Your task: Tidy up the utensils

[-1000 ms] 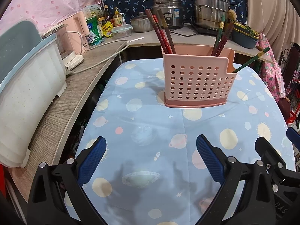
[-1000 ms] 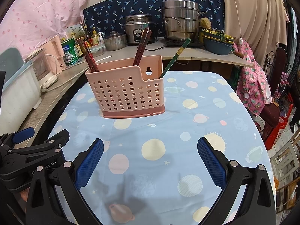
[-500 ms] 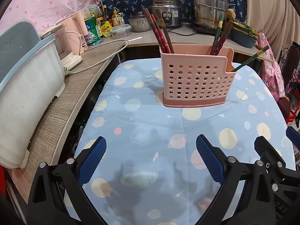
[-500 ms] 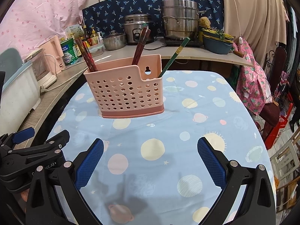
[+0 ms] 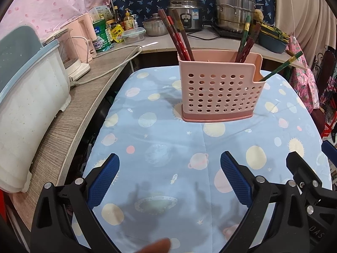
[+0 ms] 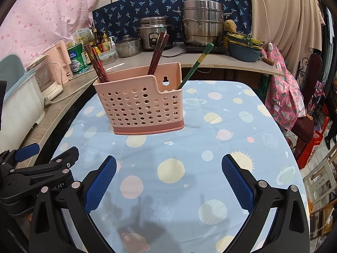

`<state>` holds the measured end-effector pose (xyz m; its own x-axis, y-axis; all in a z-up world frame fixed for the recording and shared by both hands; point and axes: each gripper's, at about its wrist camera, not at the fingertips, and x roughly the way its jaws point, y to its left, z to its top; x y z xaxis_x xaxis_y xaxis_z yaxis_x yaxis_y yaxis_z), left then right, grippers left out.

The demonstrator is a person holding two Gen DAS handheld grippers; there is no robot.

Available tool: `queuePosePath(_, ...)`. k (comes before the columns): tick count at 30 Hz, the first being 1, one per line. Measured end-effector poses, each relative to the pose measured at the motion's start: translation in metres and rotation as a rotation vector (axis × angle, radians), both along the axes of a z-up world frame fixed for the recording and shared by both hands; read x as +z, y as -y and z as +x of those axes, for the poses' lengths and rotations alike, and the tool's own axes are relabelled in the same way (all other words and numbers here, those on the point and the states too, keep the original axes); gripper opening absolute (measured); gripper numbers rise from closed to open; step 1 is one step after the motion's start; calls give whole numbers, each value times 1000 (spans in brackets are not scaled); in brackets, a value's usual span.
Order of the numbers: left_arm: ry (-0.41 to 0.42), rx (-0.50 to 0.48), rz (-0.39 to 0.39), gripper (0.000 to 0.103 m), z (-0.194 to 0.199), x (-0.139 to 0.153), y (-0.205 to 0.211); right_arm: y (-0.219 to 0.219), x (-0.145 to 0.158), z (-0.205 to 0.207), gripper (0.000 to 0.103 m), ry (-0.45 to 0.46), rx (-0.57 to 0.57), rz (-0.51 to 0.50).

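A pink perforated utensil holder (image 5: 220, 90) stands upright on the blue planet-print tablecloth (image 5: 164, 147); it also shows in the right wrist view (image 6: 141, 105). Red-brown chopsticks (image 5: 179, 40) lean in its left section, more chopsticks (image 5: 248, 40) in the back right, and one green chopstick (image 5: 280, 66) sticks out of the low right section (image 6: 194, 66). My left gripper (image 5: 169, 180) is open and empty, well in front of the holder. My right gripper (image 6: 168, 183) is open and empty, beside the left one.
A wooden counter (image 5: 69, 113) runs along the left with a white and blue bin (image 5: 27, 105), a kettle and jars. Pots and a rice cooker (image 5: 185, 21) stand behind. The table edge drops off at right, near a chair with pink cloth (image 6: 284, 97).
Both grippers stay open and nearly still. The view has shifted slightly, so the holder sits a little left in each frame.
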<state>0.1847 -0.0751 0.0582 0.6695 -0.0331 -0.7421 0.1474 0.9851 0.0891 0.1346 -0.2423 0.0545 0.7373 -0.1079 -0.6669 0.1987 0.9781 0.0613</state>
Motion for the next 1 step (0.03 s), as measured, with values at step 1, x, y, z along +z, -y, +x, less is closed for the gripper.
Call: queuePosePath(1, 1, 4, 1, 92, 1, 0, -1, 0, 1, 0, 97, 1, -3, 0)
